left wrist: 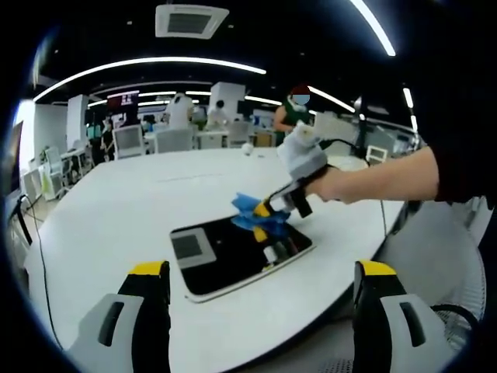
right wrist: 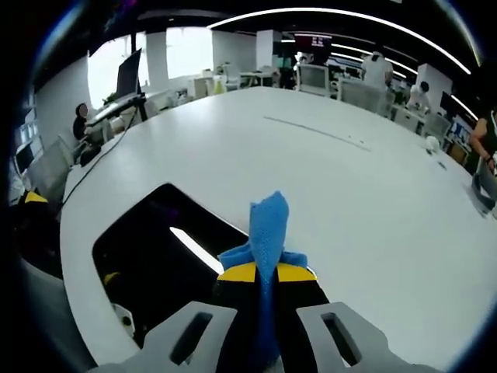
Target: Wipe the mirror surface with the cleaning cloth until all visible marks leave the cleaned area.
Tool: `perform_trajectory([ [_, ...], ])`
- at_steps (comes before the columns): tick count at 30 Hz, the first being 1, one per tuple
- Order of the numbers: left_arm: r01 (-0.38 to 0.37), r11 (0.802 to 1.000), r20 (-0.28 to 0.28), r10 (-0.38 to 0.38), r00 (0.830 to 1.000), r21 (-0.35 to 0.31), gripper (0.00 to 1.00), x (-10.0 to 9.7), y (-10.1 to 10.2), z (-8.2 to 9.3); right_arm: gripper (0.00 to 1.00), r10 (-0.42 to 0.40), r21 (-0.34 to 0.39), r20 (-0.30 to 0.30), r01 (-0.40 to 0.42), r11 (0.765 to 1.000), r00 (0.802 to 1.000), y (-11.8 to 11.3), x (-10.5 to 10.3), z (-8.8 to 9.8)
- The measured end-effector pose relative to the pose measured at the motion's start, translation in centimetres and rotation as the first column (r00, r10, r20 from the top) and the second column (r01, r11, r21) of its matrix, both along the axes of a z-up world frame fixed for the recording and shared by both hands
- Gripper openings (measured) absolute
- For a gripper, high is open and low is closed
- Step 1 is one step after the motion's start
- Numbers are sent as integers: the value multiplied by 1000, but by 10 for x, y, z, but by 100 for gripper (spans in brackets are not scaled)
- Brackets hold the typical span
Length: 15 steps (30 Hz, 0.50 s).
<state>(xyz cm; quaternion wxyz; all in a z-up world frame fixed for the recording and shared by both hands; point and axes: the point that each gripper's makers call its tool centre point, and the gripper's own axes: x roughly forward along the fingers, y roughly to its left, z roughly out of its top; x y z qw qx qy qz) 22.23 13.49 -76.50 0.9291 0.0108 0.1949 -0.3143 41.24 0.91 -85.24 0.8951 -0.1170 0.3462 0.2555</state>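
two grippers: our right gripper pinches the blue cleaning cloth on the mirror, left gripper spread empty; wiping seems underway, marks unclear.

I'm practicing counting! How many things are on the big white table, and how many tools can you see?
Mirror: 1
Cloth: 1
Tools: 2, the left tool and the right tool
Total: 4
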Motion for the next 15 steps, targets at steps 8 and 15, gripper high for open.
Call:
perform_trajectory([
  [8, 1, 1000, 1, -1, 1000, -1, 99, 0, 0, 0, 2, 10, 11, 0, -10, 1000, 1000, 13, 0, 0],
  [15, 1, 1000, 0, -1, 1000, -3, 99, 0, 0, 0, 2, 30, 16, -3, -30, 999, 1000, 29, -1, 1],
])
